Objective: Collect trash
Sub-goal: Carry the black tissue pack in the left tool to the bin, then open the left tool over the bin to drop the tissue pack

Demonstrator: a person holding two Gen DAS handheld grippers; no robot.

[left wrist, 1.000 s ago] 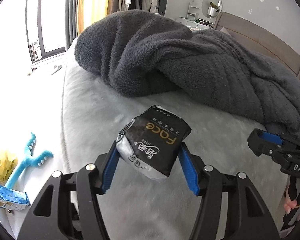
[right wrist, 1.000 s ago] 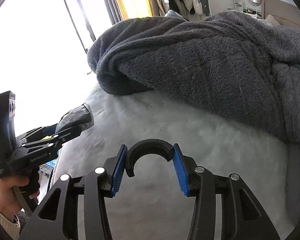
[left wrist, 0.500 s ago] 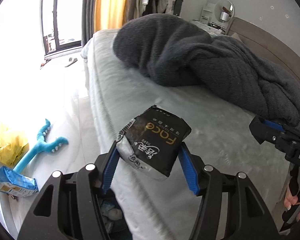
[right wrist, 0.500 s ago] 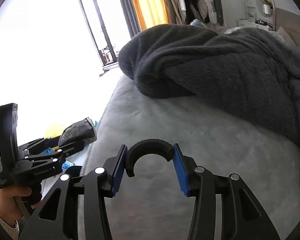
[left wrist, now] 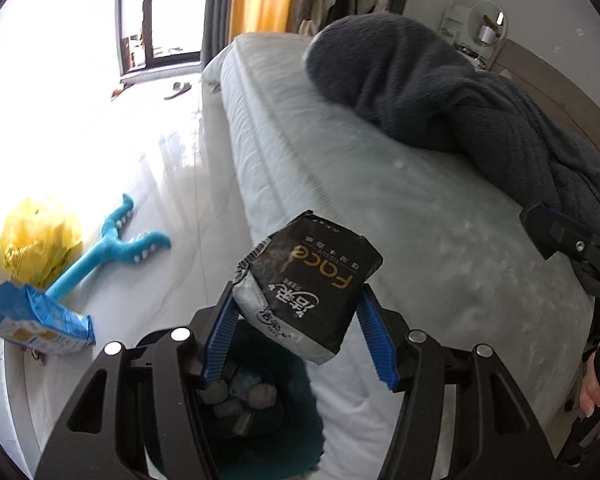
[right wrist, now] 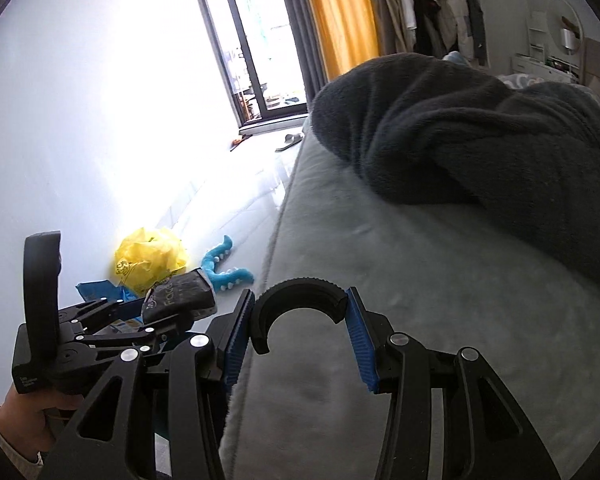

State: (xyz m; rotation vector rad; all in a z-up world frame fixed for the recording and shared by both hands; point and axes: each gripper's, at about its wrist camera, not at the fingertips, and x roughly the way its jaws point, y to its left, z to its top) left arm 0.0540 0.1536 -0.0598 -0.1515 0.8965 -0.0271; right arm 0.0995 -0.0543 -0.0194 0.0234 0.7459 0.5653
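My left gripper is shut on a black tissue pack with gold lettering, held in the air over the bed's edge. Right below it stands a dark teal bin on the floor, with several crumpled grey wads inside. The pack also shows in the right wrist view, in the left gripper at the left. My right gripper is shut on a black C-shaped ring above the pale grey bed.
A dark grey fleece blanket is heaped on the bed. On the white floor left of the bed lie a yellow plastic bag, a blue toy and a blue snack packet. A window door is at the far end.
My left gripper has carried the tissue pack leftward off the bed to the bed's edge, and the bin has come into view beneath it. My right gripper has followed, ring still held.
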